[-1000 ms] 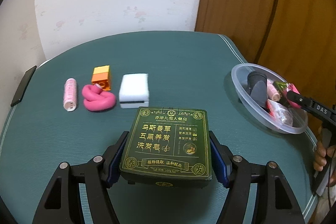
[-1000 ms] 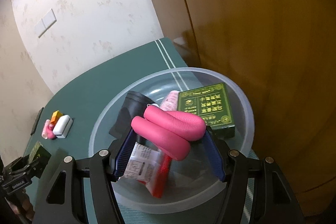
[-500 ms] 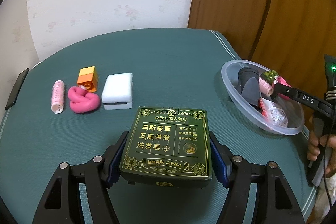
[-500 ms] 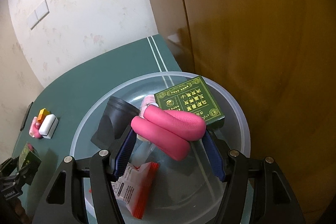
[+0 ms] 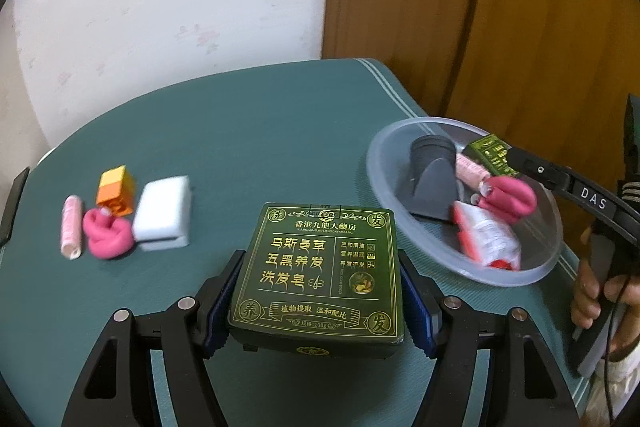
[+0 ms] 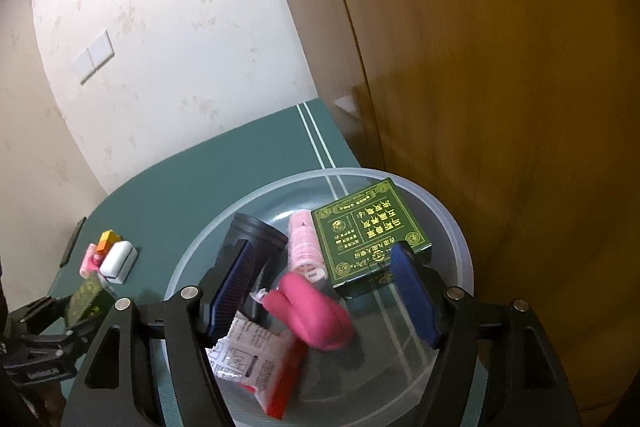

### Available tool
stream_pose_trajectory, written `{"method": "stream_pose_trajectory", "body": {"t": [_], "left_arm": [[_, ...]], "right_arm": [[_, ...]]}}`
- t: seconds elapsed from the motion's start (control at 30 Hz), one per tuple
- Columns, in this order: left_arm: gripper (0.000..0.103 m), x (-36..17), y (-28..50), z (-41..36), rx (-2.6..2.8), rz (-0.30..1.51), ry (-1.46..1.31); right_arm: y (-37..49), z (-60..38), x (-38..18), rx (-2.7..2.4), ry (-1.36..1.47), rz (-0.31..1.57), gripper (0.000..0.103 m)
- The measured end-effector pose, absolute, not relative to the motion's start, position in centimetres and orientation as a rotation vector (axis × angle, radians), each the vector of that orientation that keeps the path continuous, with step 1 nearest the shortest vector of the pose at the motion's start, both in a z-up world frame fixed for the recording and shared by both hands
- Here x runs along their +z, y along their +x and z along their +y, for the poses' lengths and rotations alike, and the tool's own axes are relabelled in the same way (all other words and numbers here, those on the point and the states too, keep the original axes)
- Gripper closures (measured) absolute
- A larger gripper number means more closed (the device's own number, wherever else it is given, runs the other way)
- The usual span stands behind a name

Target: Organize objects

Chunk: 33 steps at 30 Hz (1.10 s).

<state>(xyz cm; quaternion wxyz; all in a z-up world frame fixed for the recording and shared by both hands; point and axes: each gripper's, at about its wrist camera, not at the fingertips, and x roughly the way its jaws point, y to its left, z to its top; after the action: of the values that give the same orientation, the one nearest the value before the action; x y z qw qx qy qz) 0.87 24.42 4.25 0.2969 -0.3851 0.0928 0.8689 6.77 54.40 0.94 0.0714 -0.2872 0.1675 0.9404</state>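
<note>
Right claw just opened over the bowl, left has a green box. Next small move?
Probably lift the right claw up and out of the clear bowl: its jaws stand open, and the pink roll lies loose inside among the other items. That clears the way for the left claw, shut on the green box, to bring it over.

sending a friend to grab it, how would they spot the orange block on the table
On the teal table, look left, away from the clear bowl, to a small cluster of four things. The orange block sits at the back, beside the white sponge and behind the pink coil. It is the only orange, hard-edged one.
</note>
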Motion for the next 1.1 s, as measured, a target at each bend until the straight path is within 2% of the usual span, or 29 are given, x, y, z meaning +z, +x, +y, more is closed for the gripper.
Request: {"method": "stream_pose_trajectory", "body": {"t": [0.23, 0.57, 0.6, 0.7, 1.0, 1.1], "left_arm": [[0.03, 5.2, 0.9, 27.3, 2.272, 0.261, -0.988], [0.029, 5.5, -0.1, 31.6, 2.22, 0.269, -0.957], [0.028, 5.4, -0.3, 32.0, 2.211, 0.266, -0.96], [0.006, 5.1, -1.0, 32.1, 2.211, 0.239, -0.957], [0.005, 5.4, -1.7, 30.0, 2.208, 0.114, -0.955], [0.005, 5.7, -1.4, 29.8, 2.203, 0.125, -0.941]], "right_arm": [[7.3, 55.2, 0.8, 2.82, -0.84, 0.591, 0.031], [7.6, 55.1, 1.0, 2.834, -0.841, 0.618, 0.031], [7.7, 55.1, 1.0, 2.832, -0.842, 0.624, 0.031], [7.7, 55.3, 0.9, 2.828, -0.844, 0.634, 0.031], [7.8, 55.4, 0.9, 2.828, -0.844, 0.634, 0.031], [7.8, 55.6, 0.8, 2.826, -0.844, 0.639, 0.031]]}}
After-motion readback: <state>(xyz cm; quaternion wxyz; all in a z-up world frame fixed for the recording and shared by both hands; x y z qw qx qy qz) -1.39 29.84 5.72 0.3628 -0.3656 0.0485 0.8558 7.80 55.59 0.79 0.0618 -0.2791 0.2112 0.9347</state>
